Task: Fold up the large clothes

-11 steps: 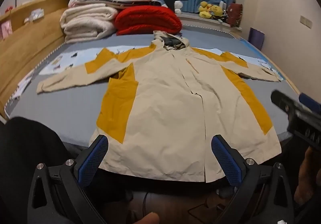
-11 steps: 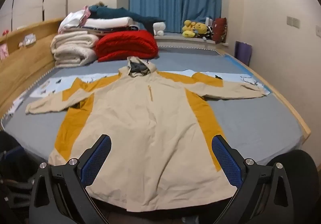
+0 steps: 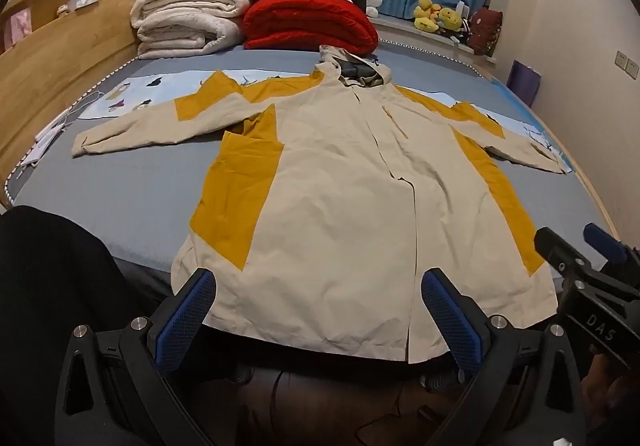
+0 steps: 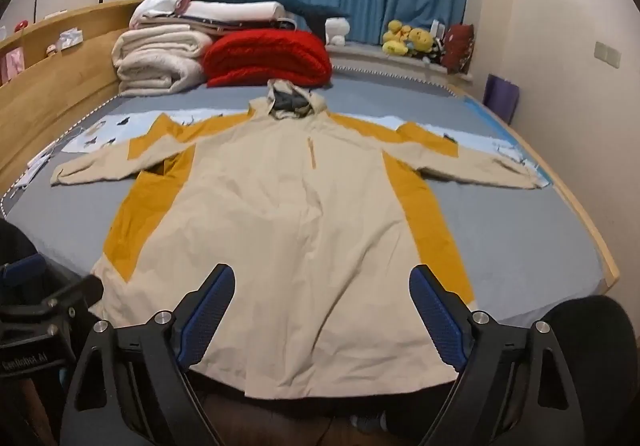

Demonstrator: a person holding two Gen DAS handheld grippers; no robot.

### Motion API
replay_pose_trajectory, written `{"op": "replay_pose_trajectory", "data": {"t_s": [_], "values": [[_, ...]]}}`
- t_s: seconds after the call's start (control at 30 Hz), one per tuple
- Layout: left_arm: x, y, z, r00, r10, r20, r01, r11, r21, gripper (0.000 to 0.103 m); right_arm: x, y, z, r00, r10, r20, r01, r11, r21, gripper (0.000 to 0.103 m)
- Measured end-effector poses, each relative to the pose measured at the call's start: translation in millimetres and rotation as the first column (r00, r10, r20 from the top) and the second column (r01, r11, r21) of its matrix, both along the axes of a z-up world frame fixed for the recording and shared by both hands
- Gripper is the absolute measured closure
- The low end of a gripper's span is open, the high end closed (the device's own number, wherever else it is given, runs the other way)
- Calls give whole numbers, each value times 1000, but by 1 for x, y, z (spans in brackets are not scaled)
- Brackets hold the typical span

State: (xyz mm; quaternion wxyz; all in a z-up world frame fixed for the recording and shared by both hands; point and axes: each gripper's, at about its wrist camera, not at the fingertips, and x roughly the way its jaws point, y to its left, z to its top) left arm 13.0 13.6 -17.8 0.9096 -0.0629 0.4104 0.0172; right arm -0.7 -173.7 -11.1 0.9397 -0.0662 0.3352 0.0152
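Observation:
A large beige jacket with mustard-yellow panels [image 3: 340,198] lies flat, front up, on the grey-blue bed [image 3: 120,202], sleeves spread to both sides and hood at the far end. It also shows in the right wrist view [image 4: 288,230]. My left gripper [image 3: 318,310] is open and empty, just short of the jacket's hem. My right gripper [image 4: 320,302] is open and empty, over the hem near its middle. The right gripper also shows at the right edge of the left wrist view [image 3: 588,274].
Folded cream blankets [image 3: 188,22], a red quilt [image 3: 308,22] and stacked linens sit at the far end of the bed. A wooden headboard [image 3: 60,58] runs along the left. Plush toys [image 3: 436,18] sit on the sill by blue curtains. A wall is at the right.
Both grippers have edged a little forward toward the hem. The jacket has not moved and both grippers stay open.

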Motion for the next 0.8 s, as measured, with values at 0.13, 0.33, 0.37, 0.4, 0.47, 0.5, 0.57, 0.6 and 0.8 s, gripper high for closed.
{"op": "replay_pose_trajectory", "data": {"t_s": [0.13, 0.33, 0.37, 0.4, 0.47, 0.5, 0.57, 0.6, 0.8], "values": [[0, -5, 1, 1000, -7, 6, 7, 1000, 6, 1, -2, -12, -3, 1000, -7, -23, 7, 1000, 4, 20], [1, 1, 4, 1000, -9, 3, 9, 1000, 6, 1, 2, -23, 3, 999, 1, -36, 0, 999, 37, 27], [0, 1, 4, 1000, -9, 5, 9, 1000, 7, 1, 2, -23, 3, 999, 5, -36, -4, 999, 40, 27], [0, 2, 4, 1000, -9, 5, 9, 1000, 4, 1, 2, -23, 4, 999, 8, -33, -6, 999, 44, 27], [1, 2, 3, 1000, -11, 5, 11, 1000, 7, 1, 2, -21, 5, 999, 15, -31, -14, 998, 53, 27], [2, 2, 2, 1000, -11, 5, 11, 1000, 8, 1, 2, -21, 5, 999, 19, -30, -17, 998, 56, 27], [2, 2, 2, 1000, -11, 4, 11, 1000, 6, 1, 2, -19, 5, 999, 21, -29, -19, 998, 56, 27], [2, 1, 2, 1000, -12, 4, 12, 1000, 8, 1, 3, -19, 5, 999, 21, -30, -19, 998, 55, 27], [2, 0, 2, 1000, -10, 5, 10, 1000, 9, 1, 1, -19, 3, 999, 20, -26, -18, 998, 57, 27]]}}
